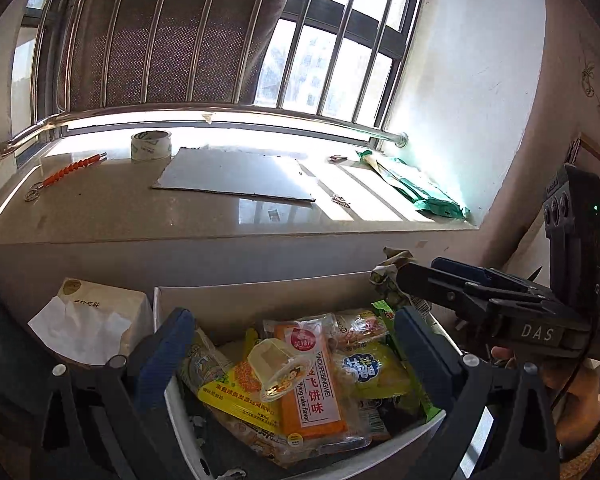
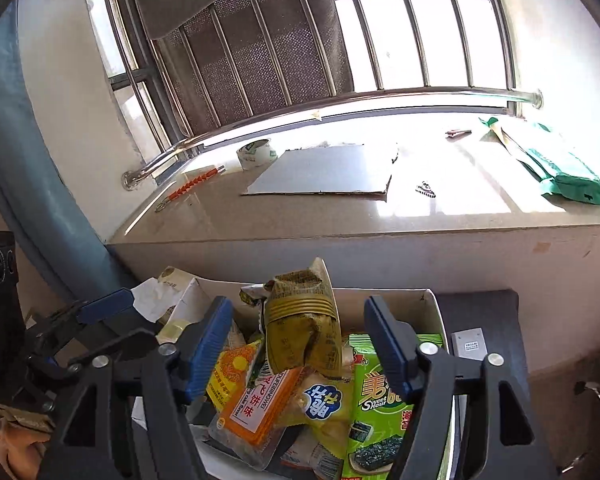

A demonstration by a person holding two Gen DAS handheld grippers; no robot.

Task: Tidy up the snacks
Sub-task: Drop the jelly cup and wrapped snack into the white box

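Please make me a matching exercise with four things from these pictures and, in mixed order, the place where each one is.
Things:
1. tape roll
2. orange flying cake packet
3. green bag
4. seaweed pack

Places:
A. in the white box, among other snacks
B. left part of the windowsill, near the rail
C. right side of the white box
D. right end of the windowsill

Pairs: 1-B, 2-A, 3-D, 4-C

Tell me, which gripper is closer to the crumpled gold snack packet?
Right. The gold packet sits between the open jaws of the right gripper. The left gripper is off to its side, over the box.
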